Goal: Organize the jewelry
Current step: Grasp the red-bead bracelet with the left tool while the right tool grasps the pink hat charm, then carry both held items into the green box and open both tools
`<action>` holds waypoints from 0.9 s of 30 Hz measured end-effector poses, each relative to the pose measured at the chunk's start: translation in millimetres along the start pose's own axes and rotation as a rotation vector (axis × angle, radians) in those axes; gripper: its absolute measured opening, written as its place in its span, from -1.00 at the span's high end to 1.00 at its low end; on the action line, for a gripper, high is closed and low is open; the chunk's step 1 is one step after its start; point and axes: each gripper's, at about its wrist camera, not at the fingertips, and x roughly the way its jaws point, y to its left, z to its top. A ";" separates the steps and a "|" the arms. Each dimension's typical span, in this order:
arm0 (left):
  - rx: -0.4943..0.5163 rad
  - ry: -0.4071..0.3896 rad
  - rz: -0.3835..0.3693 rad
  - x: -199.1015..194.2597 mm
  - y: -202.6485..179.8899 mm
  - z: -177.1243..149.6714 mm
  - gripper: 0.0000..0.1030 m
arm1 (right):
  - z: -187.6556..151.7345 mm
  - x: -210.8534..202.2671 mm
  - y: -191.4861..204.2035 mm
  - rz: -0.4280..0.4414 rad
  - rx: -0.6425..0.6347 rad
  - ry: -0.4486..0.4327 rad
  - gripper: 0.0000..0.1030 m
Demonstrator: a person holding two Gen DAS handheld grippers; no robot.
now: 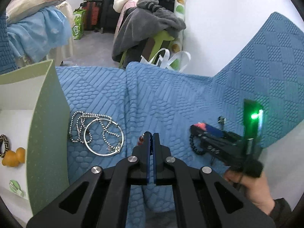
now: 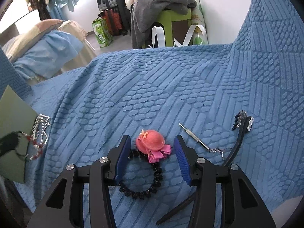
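Blue quilted bedspread (image 2: 152, 87) is sagging softly in a cluttered bedroom | your right gripper (image 2: 152, 152) is hanging spread wide around the coiled hair tie (image 2: 152, 186) with its pink hat charm (image 2: 150, 142); it is light and springy, so be pinching the coil | your left gripper (image 1: 151, 138) is clamping a dark beaded strand (image 1: 151, 142); green box (image 1: 45, 123) is waiting beside the ball chain (image 1: 79, 125).

White wall (image 1: 218, 28), grey floor (image 1: 91, 43), clothes-heaped green stool (image 2: 171, 24), blue-covered bed (image 1: 38, 32).
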 end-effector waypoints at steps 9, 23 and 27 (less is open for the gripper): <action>-0.003 -0.040 -0.024 -24.8 -0.8 5.1 0.98 | 4.2 -10.1 6.5 -0.034 0.006 0.009 0.35; -0.010 -0.023 -0.030 -55.3 7.3 6.3 0.98 | -1.5 -84.5 32.4 -0.014 0.014 -0.051 0.35; -0.005 -0.048 -0.019 -74.4 4.4 13.2 0.98 | 3.2 -108.9 37.6 -0.011 0.028 -0.079 0.35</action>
